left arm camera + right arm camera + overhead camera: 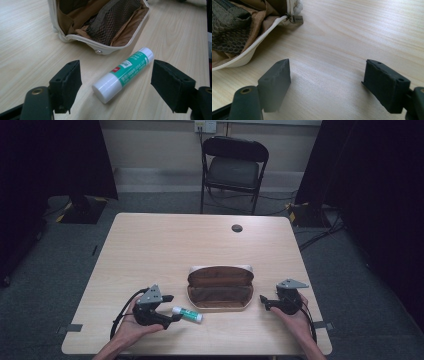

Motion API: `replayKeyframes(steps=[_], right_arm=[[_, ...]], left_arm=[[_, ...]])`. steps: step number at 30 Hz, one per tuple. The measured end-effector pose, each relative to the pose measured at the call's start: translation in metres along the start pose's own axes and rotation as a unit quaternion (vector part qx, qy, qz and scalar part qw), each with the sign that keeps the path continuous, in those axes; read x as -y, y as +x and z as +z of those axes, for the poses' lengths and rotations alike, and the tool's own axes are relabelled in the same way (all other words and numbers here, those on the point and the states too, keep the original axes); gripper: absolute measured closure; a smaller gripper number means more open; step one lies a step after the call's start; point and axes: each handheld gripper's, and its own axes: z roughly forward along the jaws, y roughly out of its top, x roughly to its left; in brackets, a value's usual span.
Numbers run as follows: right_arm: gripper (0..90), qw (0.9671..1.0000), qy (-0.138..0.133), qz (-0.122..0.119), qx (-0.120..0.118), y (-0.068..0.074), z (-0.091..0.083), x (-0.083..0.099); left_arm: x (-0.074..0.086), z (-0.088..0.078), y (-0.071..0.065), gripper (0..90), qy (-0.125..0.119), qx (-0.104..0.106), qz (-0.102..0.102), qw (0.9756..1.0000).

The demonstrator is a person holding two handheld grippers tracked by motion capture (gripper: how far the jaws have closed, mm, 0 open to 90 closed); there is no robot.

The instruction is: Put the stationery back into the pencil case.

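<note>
We judge the work barely begun: the glue stick (pixel 123 74) lies flat on the surface (pixel 150 245), ungripped, just off the open pencil case (pixel 220 288) at its 8 o'clock corner. Nothing is packed yet; lifting the stick and placing it in the case remain.

Left claw (pixel 116 83) stands wide open, low over the surface, jaws straddling the stick without touching it, cap end nearest us. We read the left hand (pixel 131 329) as palm-up beneath it.

Right claw (pixel 266 302) waits at the case's 3 o'clock, also open and empty, pointing toward it.
</note>
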Motion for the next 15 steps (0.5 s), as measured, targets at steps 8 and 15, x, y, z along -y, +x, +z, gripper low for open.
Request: replayKeyframes(steps=[8, 15], right_arm=[[20.6, 1.0, 0.0, 0.0, 0.0, 0.0, 0.0, 0.0], [20.6, 1.0, 0.0, 0.0, -0.001, 0.0, 0.0, 0.0]], left_arm=[[0.0, 0.01, -0.008, 29.4, 0.018, 0.005, 0.029, 0.9994], [0.004, 0.016, -0.009, 33.1, 0.038, 0.01, 0.042, 0.9983]])
